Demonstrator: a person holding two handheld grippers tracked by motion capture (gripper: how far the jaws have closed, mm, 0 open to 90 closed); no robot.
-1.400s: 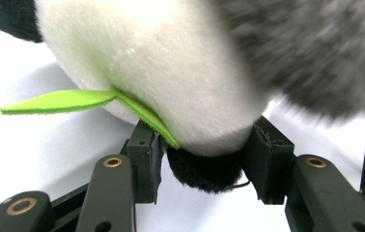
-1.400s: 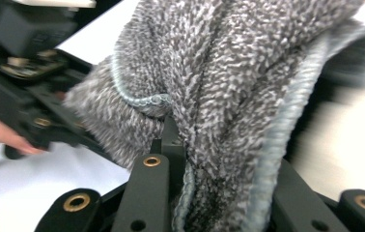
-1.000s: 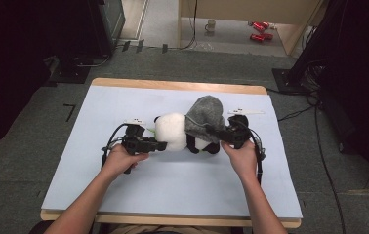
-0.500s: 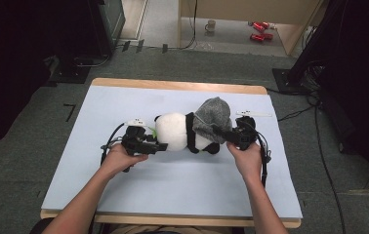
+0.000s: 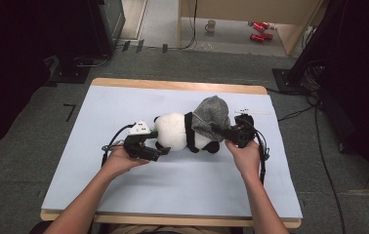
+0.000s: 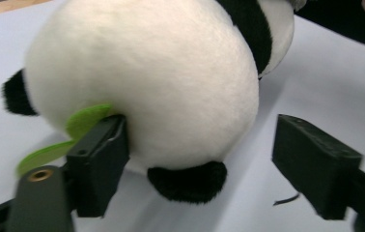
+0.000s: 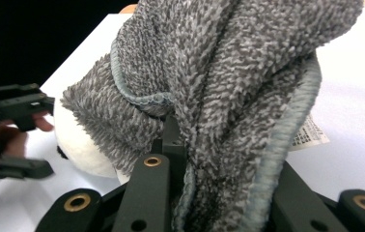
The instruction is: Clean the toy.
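Left gripper [image 6: 200, 164]: jaws wide and just been opening, straddling the white rump of the panda toy [image 5: 180, 132]; one jaw touches the plush beside a green tag [image 6: 74, 130], the other stands clear.

Right gripper [image 7: 204, 193]: jaws clamped on the grey towel [image 7: 229, 82] draped over the panda's head.

Panda toy: lying mid-table [image 5: 124, 97], between both hands.
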